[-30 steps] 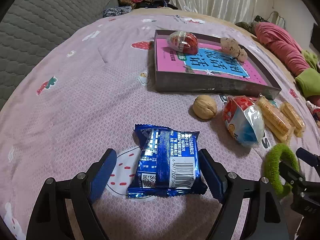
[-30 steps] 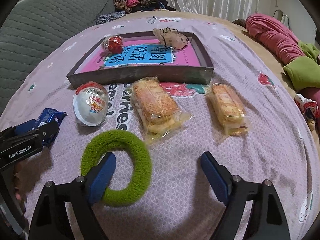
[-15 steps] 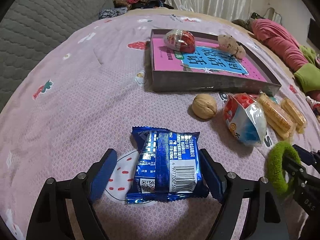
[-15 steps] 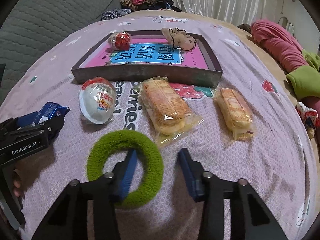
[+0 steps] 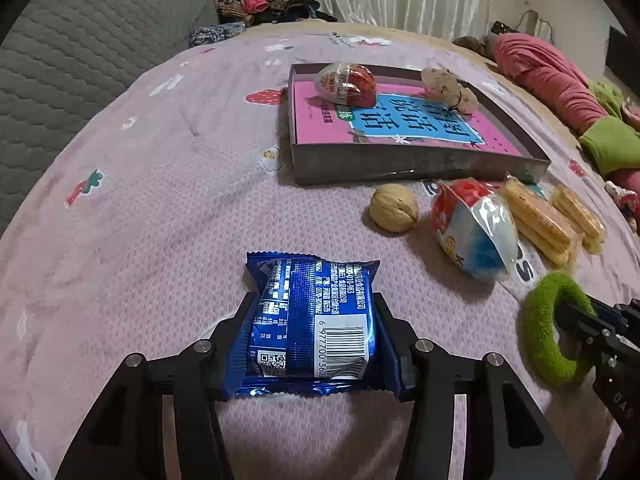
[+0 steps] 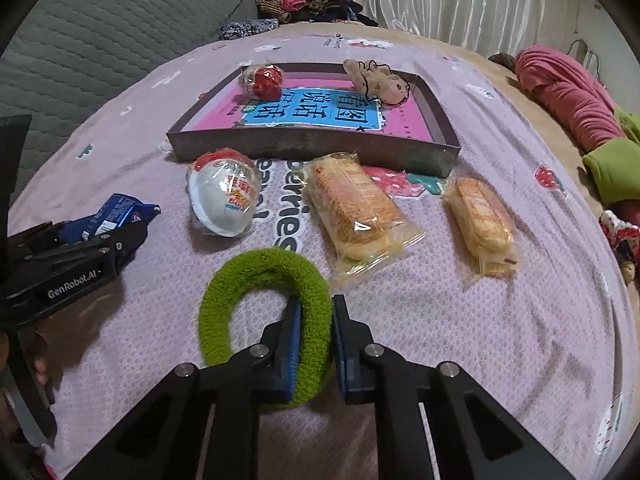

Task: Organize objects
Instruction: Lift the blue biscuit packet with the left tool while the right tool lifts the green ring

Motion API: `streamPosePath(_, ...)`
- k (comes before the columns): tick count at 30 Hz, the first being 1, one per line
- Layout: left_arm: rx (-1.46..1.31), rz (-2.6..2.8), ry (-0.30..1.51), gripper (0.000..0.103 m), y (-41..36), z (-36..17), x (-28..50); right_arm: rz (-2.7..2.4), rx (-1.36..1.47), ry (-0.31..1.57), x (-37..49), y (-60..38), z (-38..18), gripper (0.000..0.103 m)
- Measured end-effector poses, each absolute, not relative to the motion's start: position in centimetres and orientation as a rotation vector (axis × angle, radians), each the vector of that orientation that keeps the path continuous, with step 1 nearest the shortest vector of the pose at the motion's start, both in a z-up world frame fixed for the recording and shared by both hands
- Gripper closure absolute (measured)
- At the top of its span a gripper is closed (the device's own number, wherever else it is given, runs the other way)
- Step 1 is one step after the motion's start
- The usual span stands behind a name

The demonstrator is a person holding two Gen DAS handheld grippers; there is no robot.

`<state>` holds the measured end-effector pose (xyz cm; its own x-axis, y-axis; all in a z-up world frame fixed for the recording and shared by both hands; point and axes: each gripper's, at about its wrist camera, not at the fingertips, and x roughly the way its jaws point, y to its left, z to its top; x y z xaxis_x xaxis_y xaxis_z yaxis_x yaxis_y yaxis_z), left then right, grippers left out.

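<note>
A blue snack packet [image 5: 316, 320] lies barcode-up on the lilac bedspread, and my left gripper [image 5: 315, 304] is closing on it, its pads pressing on both long sides. In the right wrist view my right gripper [image 6: 316, 308] is shut on the right side of a fuzzy green ring [image 6: 256, 268], one finger inside the loop and one outside. A shallow dark box [image 5: 400, 166] with a pink and blue book in its bottom sits farther back. It holds a red wrapped toy egg [image 5: 348, 84] and a small plush toy [image 5: 452, 88].
In front of the box lie a walnut [image 5: 394, 208], a white wrapped toy egg [image 6: 224, 200] and two wafer packets [image 6: 356, 208] [image 6: 480, 220]. A grey quilted cushion [image 5: 60, 60] borders the left. Pink and green clothes [image 6: 568, 96] are piled at the right edge.
The left jaws have narrowed until they clamp the blue packet. The right jaws have shut on the green ring's right side. Neither hand has shifted much.
</note>
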<state>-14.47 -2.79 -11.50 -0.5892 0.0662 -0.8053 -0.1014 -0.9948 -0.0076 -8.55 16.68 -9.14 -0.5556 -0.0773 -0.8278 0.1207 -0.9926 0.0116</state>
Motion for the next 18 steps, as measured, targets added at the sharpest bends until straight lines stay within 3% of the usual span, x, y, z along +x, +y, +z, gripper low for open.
streamPosePath(18,-1.281,2.799,0.037,0.048,-3.2,-6.9,-8.9,-2.699,1.255,0.046,-5.4,16.2,-4.0,0.088)
